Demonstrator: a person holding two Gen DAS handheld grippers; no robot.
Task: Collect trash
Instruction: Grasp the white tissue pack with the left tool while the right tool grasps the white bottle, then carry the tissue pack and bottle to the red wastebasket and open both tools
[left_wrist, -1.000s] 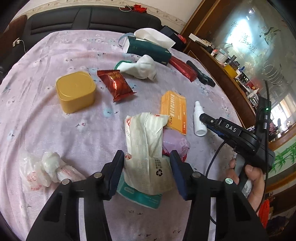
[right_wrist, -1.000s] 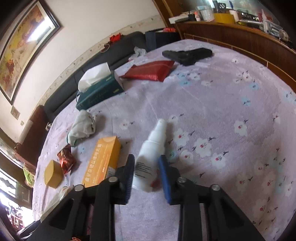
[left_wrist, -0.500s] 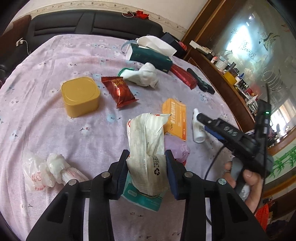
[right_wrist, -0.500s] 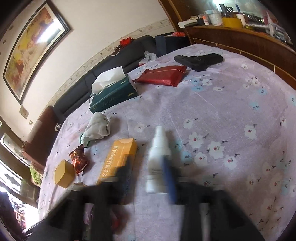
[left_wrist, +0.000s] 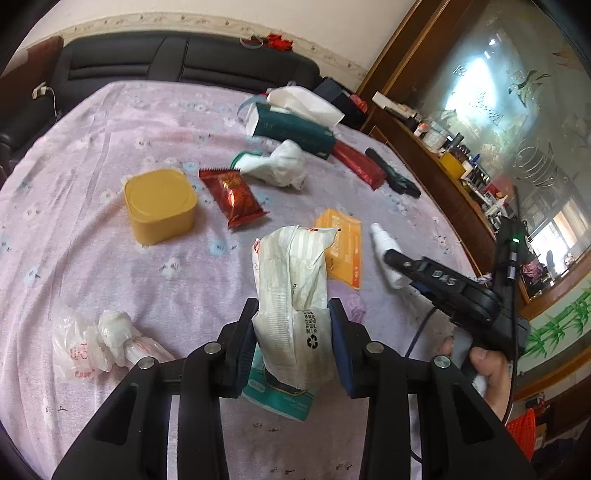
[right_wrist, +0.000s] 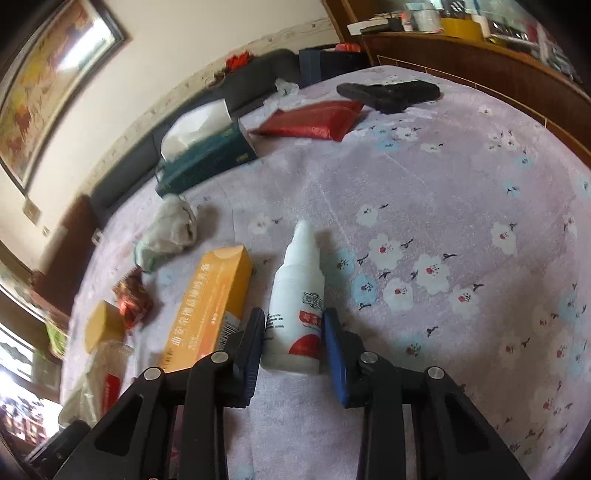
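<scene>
A round counter (left_wrist: 110, 258) under a lilac flowered cloth fills the left wrist view, a black sofa (left_wrist: 166, 62) behind it. The left gripper (left_wrist: 293, 343) has its jaws about a third open, having just closed in, pressed on both sides of a crumpled white wrapper (left_wrist: 295, 295) (a recycling mark shows on it) that stands up between them. Beyond lie a yellow tub (left_wrist: 160, 203), a red snack packet (left_wrist: 234, 195), an orange box (left_wrist: 341, 243) and knotted plastic bags (left_wrist: 96, 343) at lower left. At right a hand (left_wrist: 484, 369) holds the right gripper (left_wrist: 395, 260) over a white spray bottle (left_wrist: 384, 243).

In the right wrist view the right gripper (right_wrist: 293, 343) has just narrowed its jaws onto the white spray bottle (right_wrist: 299, 295), which lies on the cloth, both pads against its lower body. The orange box (right_wrist: 214, 302) lies just beside it, a green tissue box (right_wrist: 207, 158) farther off.
</scene>
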